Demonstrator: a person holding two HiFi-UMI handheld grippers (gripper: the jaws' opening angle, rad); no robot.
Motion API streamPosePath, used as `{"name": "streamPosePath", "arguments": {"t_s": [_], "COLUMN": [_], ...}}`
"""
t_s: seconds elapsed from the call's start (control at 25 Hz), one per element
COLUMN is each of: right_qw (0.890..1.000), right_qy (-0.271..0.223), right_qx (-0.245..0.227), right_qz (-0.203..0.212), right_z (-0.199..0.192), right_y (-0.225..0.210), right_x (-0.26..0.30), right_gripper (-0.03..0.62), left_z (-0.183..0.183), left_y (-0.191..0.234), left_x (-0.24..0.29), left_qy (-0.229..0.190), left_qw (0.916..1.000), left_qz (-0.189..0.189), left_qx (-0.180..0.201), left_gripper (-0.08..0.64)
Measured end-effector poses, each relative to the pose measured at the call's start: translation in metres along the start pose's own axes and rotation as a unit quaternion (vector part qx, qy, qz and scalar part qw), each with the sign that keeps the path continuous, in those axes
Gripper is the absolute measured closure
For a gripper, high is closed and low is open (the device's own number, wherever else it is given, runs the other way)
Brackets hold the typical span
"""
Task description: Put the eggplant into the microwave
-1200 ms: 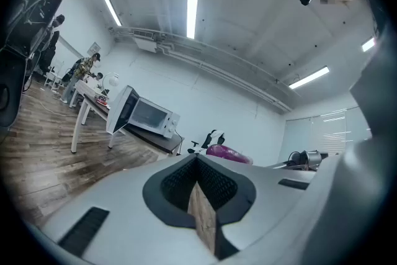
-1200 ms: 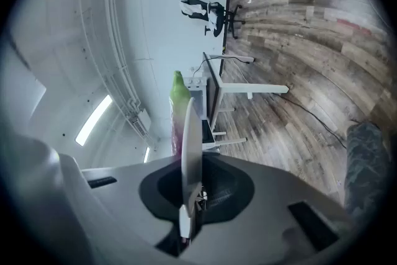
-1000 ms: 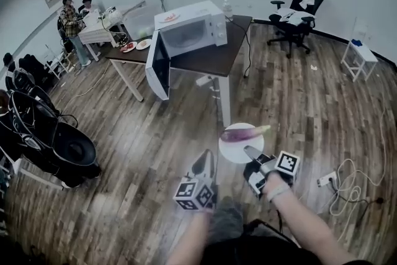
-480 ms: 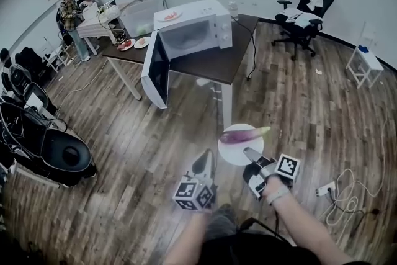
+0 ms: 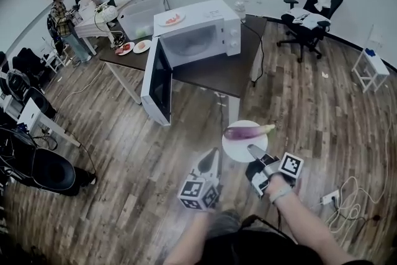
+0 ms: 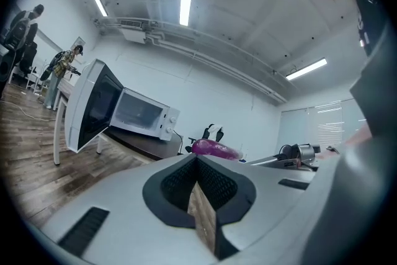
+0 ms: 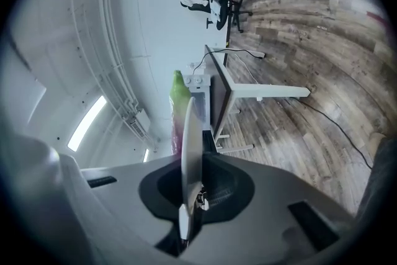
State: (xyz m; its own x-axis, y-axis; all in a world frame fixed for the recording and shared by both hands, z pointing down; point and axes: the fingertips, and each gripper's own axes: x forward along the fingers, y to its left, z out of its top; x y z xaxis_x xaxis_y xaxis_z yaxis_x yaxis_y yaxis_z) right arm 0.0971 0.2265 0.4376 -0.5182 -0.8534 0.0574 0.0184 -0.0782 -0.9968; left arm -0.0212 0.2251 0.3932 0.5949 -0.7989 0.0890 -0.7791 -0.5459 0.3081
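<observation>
A purple eggplant [image 5: 245, 131] with a green stem lies on a white plate [image 5: 243, 147]. My right gripper [image 5: 253, 151] is shut on the plate's near rim and holds it level above the wooden floor. In the right gripper view the plate [image 7: 191, 139] runs edge-on out of the jaws, with the eggplant [image 7: 178, 102] on it. My left gripper [image 5: 209, 155] is shut and holds nothing, just left of the plate. The white microwave [image 5: 198, 34] stands on a dark table [image 5: 217, 71], and its door [image 5: 155, 80] hangs wide open to the left. The left gripper view also shows the microwave [image 6: 139, 115] and eggplant [image 6: 214, 148].
A plate of food [image 5: 172, 19] sits on top of the microwave, a bottle [image 5: 240, 8] beside it. Two people [image 5: 62, 22] stand at a desk at the back left. An office chair [image 5: 310, 12] and white stand [image 5: 372, 68] are at the right. Cables [image 5: 347, 195] lie on the floor.
Both grippers and the plate with the eggplant have moved forward toward the table. The microwave and table now appear nearer. The grips look unchanged.
</observation>
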Motion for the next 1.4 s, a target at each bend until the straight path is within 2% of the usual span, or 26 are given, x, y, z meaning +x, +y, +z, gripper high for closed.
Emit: {"name": "streamPosePath", "arguments": {"t_s": [0.28,0.52,1.04,1.4], "right_qw": [1.000,1.000,0.999,0.998], "right_qy": [0.000,-0.001,0.041,0.062], "right_qx": [-0.013,-0.010,-0.008,-0.014], "right_qz": [0.013,0.000,-0.003,-0.007], "right_z": [0.021,0.038,0.068,0.104], "right_y": [0.014,0.012,0.008,0.012], "right_x": [0.041,0.059,0.139,0.182], "right_gripper": [0.578,0.578,0.578,0.578], "left_z": [0.010,0.012,0.028,0.037], "left_y": [0.030,0.047,0.086,0.109], "left_x": [0.033,0.054,0.116,0.166], "left_qy": [0.000,0.003,-0.008,-0.010], "left_qw": [1.0000,0.9999,0.9997,0.9994], "left_qz": [-0.005,0.001,0.019,0.030], "left_qx": [-0.005,-0.012,-0.011,-0.014], "left_gripper": [0.560,0.560,0.560,0.560]}}
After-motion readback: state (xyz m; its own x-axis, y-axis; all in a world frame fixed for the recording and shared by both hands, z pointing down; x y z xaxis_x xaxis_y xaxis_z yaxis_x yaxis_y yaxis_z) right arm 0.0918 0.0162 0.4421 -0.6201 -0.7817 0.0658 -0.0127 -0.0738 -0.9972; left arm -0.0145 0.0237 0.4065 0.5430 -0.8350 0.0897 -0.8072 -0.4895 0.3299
